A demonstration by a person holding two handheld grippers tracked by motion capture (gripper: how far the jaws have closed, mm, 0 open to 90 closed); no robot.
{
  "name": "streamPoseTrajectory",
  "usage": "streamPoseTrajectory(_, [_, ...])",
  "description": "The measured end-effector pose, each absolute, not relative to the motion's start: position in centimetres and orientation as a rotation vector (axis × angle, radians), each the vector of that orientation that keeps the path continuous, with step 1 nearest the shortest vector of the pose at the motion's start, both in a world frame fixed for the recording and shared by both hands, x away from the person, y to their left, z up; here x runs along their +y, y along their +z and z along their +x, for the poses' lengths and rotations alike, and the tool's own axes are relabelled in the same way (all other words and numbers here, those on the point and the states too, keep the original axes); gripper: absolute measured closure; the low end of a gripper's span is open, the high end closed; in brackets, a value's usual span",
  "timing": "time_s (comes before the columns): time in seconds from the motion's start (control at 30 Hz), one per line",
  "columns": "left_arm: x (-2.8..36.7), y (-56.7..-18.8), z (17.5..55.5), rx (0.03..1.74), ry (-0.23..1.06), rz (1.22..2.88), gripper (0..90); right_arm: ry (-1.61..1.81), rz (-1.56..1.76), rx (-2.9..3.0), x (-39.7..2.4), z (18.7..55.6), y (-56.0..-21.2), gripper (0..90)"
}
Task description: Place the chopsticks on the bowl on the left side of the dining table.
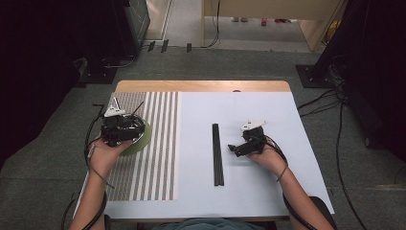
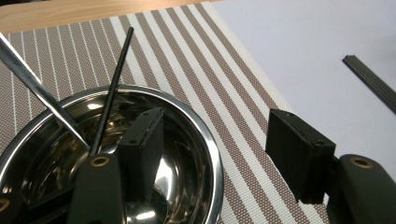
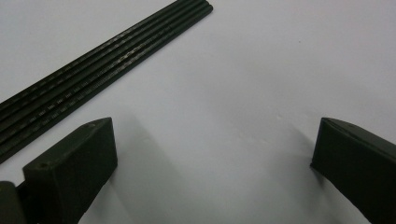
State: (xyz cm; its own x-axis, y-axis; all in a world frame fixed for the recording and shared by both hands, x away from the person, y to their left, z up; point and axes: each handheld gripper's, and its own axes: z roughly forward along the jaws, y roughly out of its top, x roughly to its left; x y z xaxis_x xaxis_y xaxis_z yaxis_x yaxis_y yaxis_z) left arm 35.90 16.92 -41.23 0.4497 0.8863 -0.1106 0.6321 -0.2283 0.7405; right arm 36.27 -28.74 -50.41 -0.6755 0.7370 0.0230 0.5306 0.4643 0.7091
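A shiny metal bowl [image 2: 205, 140] stands on a brown-and-white striped placemat [image 2: 196, 60] at the table's left. One black chopstick [image 2: 112, 88] and a metal utensil handle [image 2: 32, 88] lean inside it. My left gripper [image 2: 215, 116] is open and straddles the bowl's rim, one jaw inside and one outside. In the high view this left gripper [image 1: 136, 128] covers most of the bowl [image 1: 145, 138]. A bundle of black chopsticks [image 1: 218, 154] lies on the white sheet. My right gripper [image 1: 233, 148] sits just right of them, open and holding nothing. The right gripper view shows the chopsticks [image 3: 102, 70] beyond the gripper's [image 3: 215, 135] left jaw.
A white sheet [image 1: 268, 187] covers most of the wooden table [image 1: 201, 86]. Grey carpet, cables [image 1: 335, 100] and dark equipment surround the table. The person's forearms come in from the bottom edge.
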Motion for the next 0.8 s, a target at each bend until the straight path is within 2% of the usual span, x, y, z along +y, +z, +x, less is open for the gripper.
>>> streamPoseTrajectory(0.8, [12.7, -41.7, 35.3, 1.205, 0.459, 2.009, 35.4, 1.026, 1.085, 2.427, -28.7, 36.2, -50.4, 0.0])
